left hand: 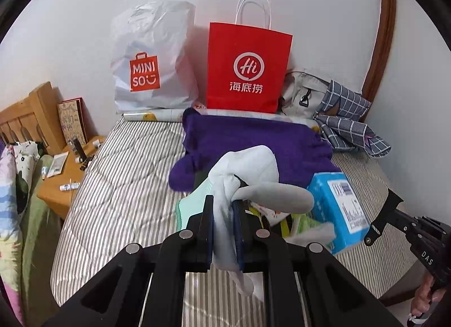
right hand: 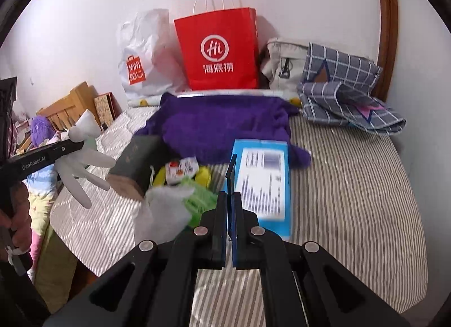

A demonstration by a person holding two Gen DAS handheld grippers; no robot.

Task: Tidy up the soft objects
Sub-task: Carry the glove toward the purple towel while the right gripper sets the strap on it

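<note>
- Striped grey-and-white bedding (left hand: pixel 118 186) covers a bed that runs from near to far, ending at a white wall.
- Against that far wall stand a white plastic shopping bag (left hand: pixel 149 59) on the left and a red paper bag (left hand: pixel 248 70) to its right; a grey checked cloth (left hand: pixel 346 118) lies at far right.
- A purple blanket (left hand: pixel 253 141) is spread across the far middle of the bed.
- Near it, toward the right, a blue box (left hand: pixel 335 205) lies flat with its printed label facing up.
- The left gripper (left hand: pixel 224 203) is held above the bed, pointing toward the far wall, its 2 fingers clamped on a white glove (left hand: pixel 248 174).
- The glove is lifted clear of the bedding. Its long axis runs roughly near to far through the jaws, the cuff rising on the far side and the fingers hanging down on the near side.
- The right gripper (right hand: pixel 231 174) is low on the right, also pointing toward the far wall, over the blue box. Its fingers are pressed together with nothing between them.
- Between the 2 grippers lies a small heap: a 2nd white glove (right hand: pixel 166 208), a green fuzzy item (right hand: pixel 200 200) and a dark book (right hand: pixel 135 160).
</note>
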